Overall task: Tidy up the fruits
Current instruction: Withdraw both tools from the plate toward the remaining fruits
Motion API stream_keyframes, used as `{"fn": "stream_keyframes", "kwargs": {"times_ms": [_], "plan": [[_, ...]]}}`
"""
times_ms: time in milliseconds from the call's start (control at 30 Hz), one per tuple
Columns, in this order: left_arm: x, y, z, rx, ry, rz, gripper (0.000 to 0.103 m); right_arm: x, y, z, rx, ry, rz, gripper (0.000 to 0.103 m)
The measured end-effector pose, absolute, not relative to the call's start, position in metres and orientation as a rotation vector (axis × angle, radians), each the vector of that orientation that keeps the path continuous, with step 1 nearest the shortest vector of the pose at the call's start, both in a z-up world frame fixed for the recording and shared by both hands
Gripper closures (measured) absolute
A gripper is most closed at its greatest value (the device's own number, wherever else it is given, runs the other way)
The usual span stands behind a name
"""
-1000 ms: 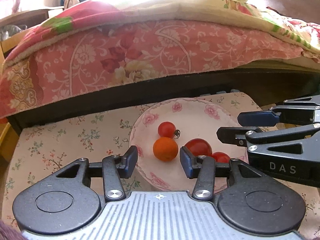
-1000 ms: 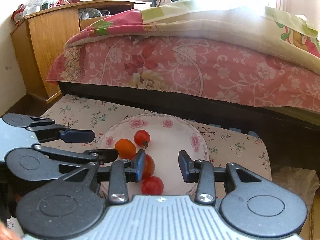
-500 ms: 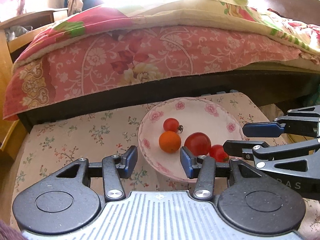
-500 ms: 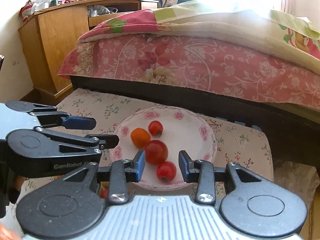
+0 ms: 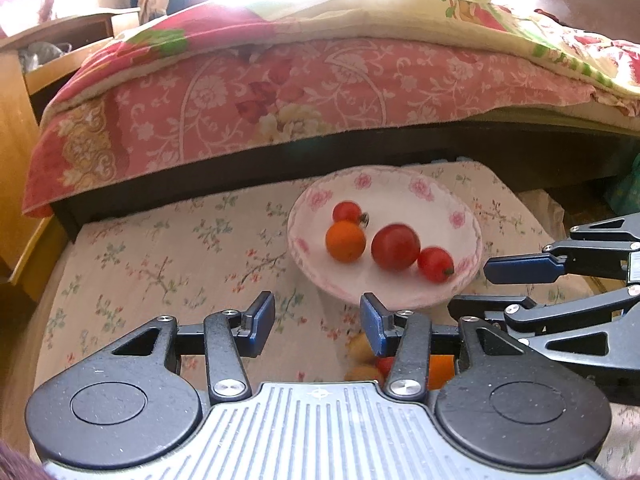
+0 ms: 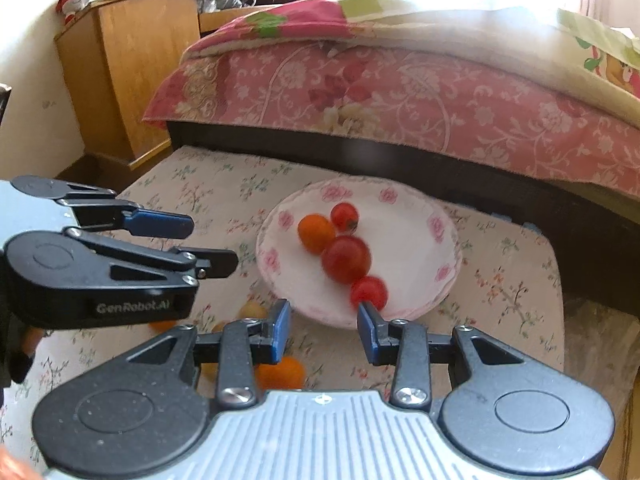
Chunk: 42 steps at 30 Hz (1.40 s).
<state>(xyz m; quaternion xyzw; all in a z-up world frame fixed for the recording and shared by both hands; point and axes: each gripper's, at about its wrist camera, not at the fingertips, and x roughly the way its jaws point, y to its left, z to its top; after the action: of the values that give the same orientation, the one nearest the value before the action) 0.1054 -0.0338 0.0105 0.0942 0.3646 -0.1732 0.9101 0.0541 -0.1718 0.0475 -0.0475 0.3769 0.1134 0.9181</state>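
A white plate with pink flowers (image 5: pixel 460 216) (image 6: pixel 432 224) sits on the floral tablecloth. On it lie an orange tomato (image 5: pixel 345 241) (image 6: pixel 316 233), a small red one (image 5: pixel 346 212) (image 6: pixel 344 217), a large red one (image 5: pixel 395 246) (image 6: pixel 346 259) and another small red one (image 5: pixel 435 264) (image 6: pixel 369 292). My left gripper (image 5: pixel 318 322) is open and empty, hanging short of the plate's near left rim. My right gripper (image 6: pixel 324 330) is open and empty, just short of the plate's near rim. More fruit lies loose on the cloth below the grippers: orange and yellowish pieces (image 5: pixel 362 350) (image 6: pixel 280 374), partly hidden by the fingers.
A bed with a pink floral bedspread (image 5: pixel 280 92) (image 6: pixel 400 92) runs behind the table, its dark frame close to the far table edge. A wooden cabinet (image 6: pixel 132 72) stands at the back left. The cloth-covered table (image 5: pixel 160 264) extends left of the plate.
Both grippers have drawn back and up from the plate, which now looks further off. Loose fruit near the table's front has come into view under them. Both stay open and empty.
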Motion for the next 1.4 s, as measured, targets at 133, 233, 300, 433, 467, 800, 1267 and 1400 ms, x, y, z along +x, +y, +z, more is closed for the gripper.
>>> {"fn": "stream_keyframes", "kwargs": {"times_ms": [133, 233, 300, 433, 467, 800, 1267, 1400], "plan": [[0.096, -0.025, 0.006, 0.194, 0.77, -0.35, 0.047, 0.047, -0.167, 0.043, -0.097, 0.795, 0.247, 0.063], [0.089, -0.017, 0.002, 0.198, 0.786, -0.346, 0.047, 0.041, -0.163, 0.038, -0.102, 0.812, 0.263, 0.063], [0.084, -0.012, 0.001, 0.195, 0.793, -0.343, 0.047, 0.038, -0.159, 0.035, -0.105, 0.825, 0.273, 0.063], [0.076, -0.003, -0.003, 0.196, 0.805, -0.341, 0.047, 0.031, -0.153, 0.032, -0.094, 0.839, 0.295, 0.063], [0.074, -0.001, -0.004, 0.198, 0.809, -0.341, 0.047, 0.03, -0.152, 0.031, -0.088, 0.845, 0.303, 0.063], [0.061, 0.018, -0.015, 0.222, 0.84, -0.352, 0.047, 0.028, -0.127, 0.014, -0.107, 0.886, 0.371, 0.063], [0.068, 0.021, -0.024, 0.24, 0.847, -0.363, 0.046, 0.048, -0.113, -0.007, -0.126, 0.913, 0.391, 0.063], [0.071, 0.02, -0.024, 0.238, 0.845, -0.363, 0.046, 0.05, -0.11, -0.011, -0.139, 0.915, 0.389, 0.063]]}}
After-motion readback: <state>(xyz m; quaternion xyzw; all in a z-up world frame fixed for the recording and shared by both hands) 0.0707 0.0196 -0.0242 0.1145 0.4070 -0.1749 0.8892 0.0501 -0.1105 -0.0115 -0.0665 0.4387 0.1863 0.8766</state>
